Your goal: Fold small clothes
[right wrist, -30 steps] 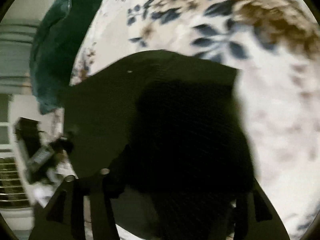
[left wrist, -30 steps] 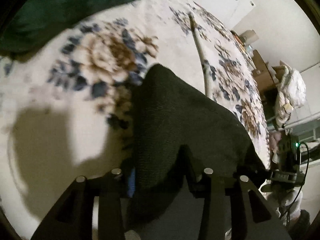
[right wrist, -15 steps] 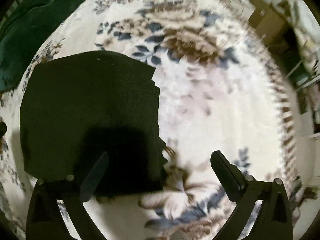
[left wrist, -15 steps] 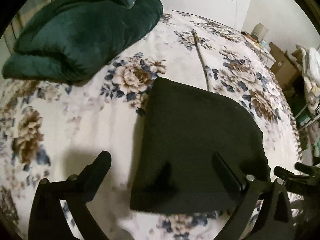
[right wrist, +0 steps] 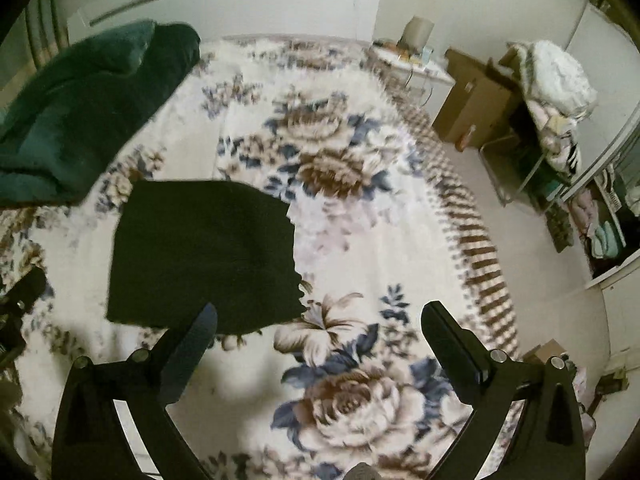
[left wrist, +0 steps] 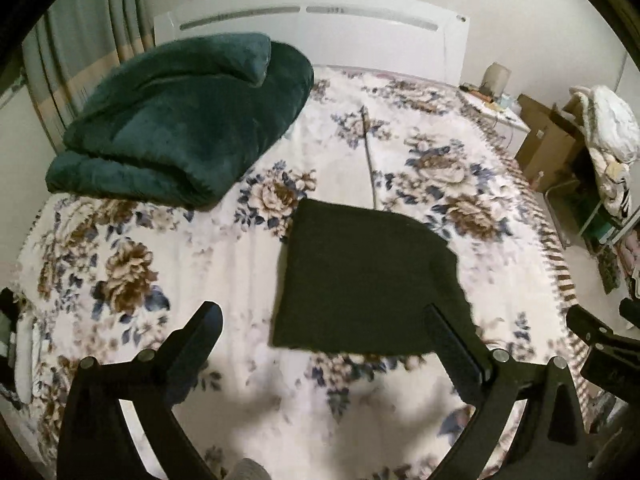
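Dark folded garment (left wrist: 366,284) flat on floral bedspread (left wrist: 192,276), beyond fingertips of left gripper (left wrist: 322,320), clear of both pads. From right gripper (right wrist: 320,318), garment (right wrist: 204,252) ahead, past left finger. Both pairs of fingers spread wide, gripping nothing. Green blanket (left wrist: 180,128) farther off, toward headboard (left wrist: 312,20).

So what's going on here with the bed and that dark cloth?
A person is folding small clothes with a hand-held gripper in each hand. The dark garment lies folded flat on the floral bedspread. Both the left hand-held gripper and right hand-held gripper are open, empty and above it.
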`<action>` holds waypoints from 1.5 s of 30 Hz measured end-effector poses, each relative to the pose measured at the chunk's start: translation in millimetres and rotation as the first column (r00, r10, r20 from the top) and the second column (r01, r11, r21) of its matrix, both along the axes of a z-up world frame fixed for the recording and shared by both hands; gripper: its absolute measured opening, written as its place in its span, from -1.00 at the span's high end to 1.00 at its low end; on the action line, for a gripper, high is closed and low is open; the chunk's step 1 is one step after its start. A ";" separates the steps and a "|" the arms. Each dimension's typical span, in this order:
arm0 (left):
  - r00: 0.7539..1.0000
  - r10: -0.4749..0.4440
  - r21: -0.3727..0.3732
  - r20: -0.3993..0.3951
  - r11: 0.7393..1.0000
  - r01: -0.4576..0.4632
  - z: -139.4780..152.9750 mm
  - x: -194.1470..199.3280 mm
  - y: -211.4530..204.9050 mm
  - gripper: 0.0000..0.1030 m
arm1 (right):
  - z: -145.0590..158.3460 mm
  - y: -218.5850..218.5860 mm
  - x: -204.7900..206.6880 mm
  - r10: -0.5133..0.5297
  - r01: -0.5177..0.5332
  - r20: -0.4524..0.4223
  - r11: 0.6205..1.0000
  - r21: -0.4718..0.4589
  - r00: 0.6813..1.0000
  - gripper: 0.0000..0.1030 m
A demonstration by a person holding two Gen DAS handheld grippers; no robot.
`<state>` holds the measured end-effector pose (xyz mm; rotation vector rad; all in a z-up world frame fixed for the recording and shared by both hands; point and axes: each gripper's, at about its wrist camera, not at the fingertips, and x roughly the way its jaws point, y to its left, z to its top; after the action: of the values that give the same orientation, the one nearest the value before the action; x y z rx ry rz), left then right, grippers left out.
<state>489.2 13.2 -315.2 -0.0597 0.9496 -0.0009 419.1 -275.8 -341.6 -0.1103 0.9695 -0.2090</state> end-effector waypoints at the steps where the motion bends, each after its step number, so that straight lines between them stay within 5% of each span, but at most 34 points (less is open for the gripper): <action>1: 1.000 -0.004 0.001 0.008 1.000 0.004 10.8 -8.5 -1.4 -1.00 | 13.6 0.4 -12.1 -0.002 0.002 0.013 1.000 0.001 1.000 -1.00; 15: 0.991 -0.043 0.026 0.126 0.999 0.040 167.9 -155.8 -34.4 -1.00 | 183.8 -1.4 -199.3 0.007 -0.008 0.173 1.000 0.007 0.985 -1.00; 23: 0.987 -0.027 0.017 0.160 1.000 0.025 222.3 -222.4 -40.5 -1.00 | 257.2 -1.7 -300.1 0.039 -0.040 0.250 0.999 -0.001 0.968 -1.00; 34: 0.979 -0.010 0.027 0.205 1.000 0.005 267.2 -280.2 -42.1 -1.00 | 318.3 -8.1 -385.3 0.051 -0.066 0.322 0.997 0.036 0.945 -1.00; 45: 0.969 0.004 0.034 0.248 0.999 -0.013 289.7 -305.3 -39.0 -1.00 | 339.7 -6.3 -404.1 0.095 -0.124 0.338 0.990 0.067 0.936 -1.00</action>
<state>183.9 -25.9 -25.5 -0.0300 0.6988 0.0160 15.0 -282.1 -1.9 -0.0463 0.6297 -0.0780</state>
